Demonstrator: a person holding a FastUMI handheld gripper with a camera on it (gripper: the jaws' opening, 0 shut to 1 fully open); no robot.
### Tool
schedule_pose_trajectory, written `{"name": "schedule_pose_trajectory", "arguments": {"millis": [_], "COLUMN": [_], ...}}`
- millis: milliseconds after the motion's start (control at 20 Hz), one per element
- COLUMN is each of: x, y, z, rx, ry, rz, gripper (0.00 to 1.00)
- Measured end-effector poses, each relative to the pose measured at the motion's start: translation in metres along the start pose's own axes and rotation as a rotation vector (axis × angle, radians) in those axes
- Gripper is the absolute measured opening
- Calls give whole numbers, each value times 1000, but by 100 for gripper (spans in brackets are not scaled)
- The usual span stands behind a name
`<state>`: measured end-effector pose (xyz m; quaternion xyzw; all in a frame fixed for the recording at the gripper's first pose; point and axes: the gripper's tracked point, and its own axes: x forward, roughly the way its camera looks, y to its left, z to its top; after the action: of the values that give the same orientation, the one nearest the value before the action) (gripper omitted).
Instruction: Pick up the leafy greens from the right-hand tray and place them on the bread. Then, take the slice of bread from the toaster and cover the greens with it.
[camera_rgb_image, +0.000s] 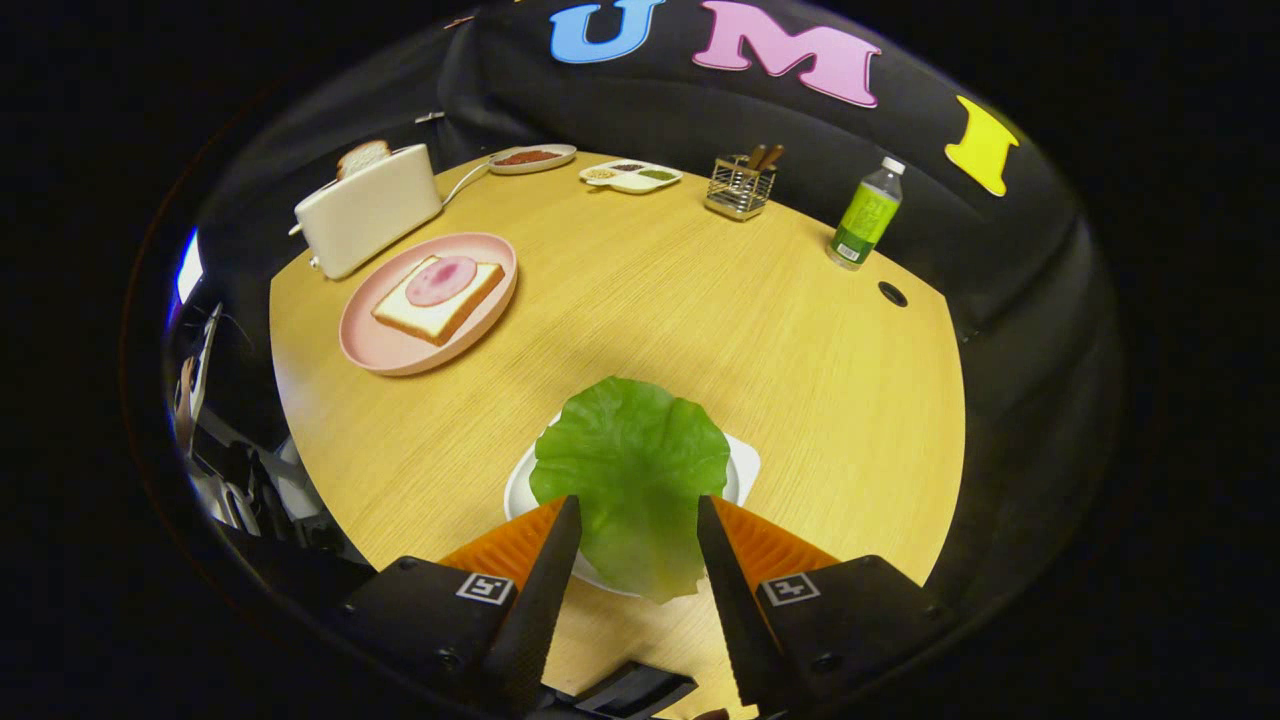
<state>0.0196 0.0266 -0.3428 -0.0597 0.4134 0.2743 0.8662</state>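
We have the gripper spread, one finger on each side of the lettuce leaf lying on the white tray at the table's near edge. We should pinch the leaf's edge lightly, then lift straight up before carrying it to the bread.

Black gripper, ribbed orange-backed fingers, square markers.

The gripper view looks forward and down along its two fingers, from close above the near edge of the wooden table, facing across it toward the dark cloth wall.
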Motion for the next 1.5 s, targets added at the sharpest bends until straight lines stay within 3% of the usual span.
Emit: {"name": "schedule_pose_trajectory", "arguments": {"millis": [200, 350, 600, 700, 750, 800, 900, 1200, 1500], "x": [28, 40, 42, 41, 40, 40, 30, -17, -64], "y": [-8, -12, -3, 1, 3, 2, 1, 0, 41], "z": [-3, -6, -11, -12, -12, -11, -7, 33, 89], "rx": [-23, 12, 38, 20, 9, 4, 33, 141, 176], "ry": [51, 80, 106, 100, 98, 91, 75, -83, -209], "rz": [20, 25, 62, 76, 75, 74, 62, 23, 61], "gripper": [73, 55, 52, 41, 15, 10, 5, 5, 5]}}
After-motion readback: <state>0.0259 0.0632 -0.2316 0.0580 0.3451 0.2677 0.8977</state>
